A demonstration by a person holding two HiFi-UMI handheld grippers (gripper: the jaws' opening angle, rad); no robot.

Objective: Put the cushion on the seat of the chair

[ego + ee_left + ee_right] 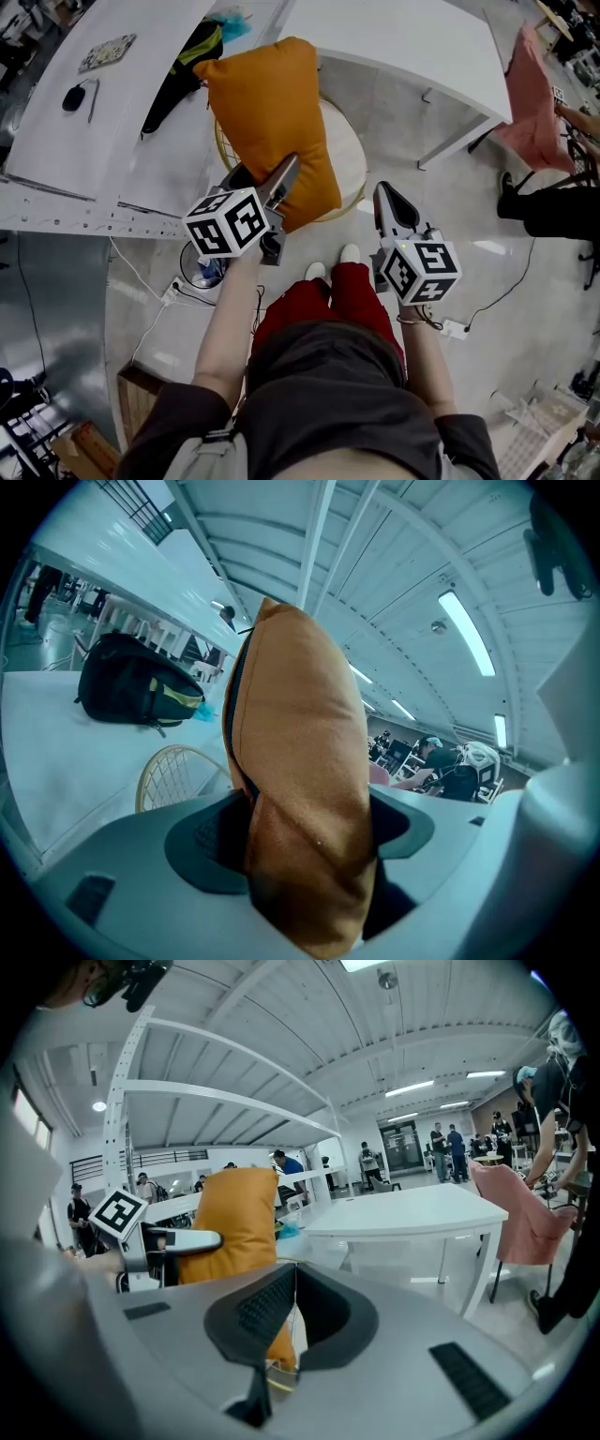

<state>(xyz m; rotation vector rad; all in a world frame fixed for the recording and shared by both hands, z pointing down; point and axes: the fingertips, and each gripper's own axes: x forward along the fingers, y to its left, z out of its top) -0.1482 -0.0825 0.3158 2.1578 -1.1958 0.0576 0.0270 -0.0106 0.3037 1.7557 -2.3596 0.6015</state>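
**Orange cushion clamped in the left gripper over the round chair**

The only print showing is the black-and-white square pattern on each gripper's marker cube (pixel 228 222).

The left gripper (pixel 267 178) is sitting left of centre in the head view and is pointing up the frame. Its jaws are standing wide and are clamped on the lower corner of a plump orange fabric cushion (pixel 267 103). In the left gripper view the fabric is filling the whole gap, bulging out past both pads (pixel 202 832), and the cushion is rising tall up the middle of the frame.

The cushion is standing on end, leaning towards the upper left of the head view. It is covering the left part of a round chair with a cream seat and a pale woven rim (pixel 349 141). Whether it is touching the seat cannot be told.

The right gripper (pixel 386 192) is hanging just right of centre, apart from the cushion. Its jaws are closed tip to tip with nothing between them.

A white table (pixel 422 47) is filling the upper right. A black backpack with yellow-green trim (pixel 183 66) is lying at the upper left. A pink upholstered chair (pixel 534 94) is standing at the far right edge.
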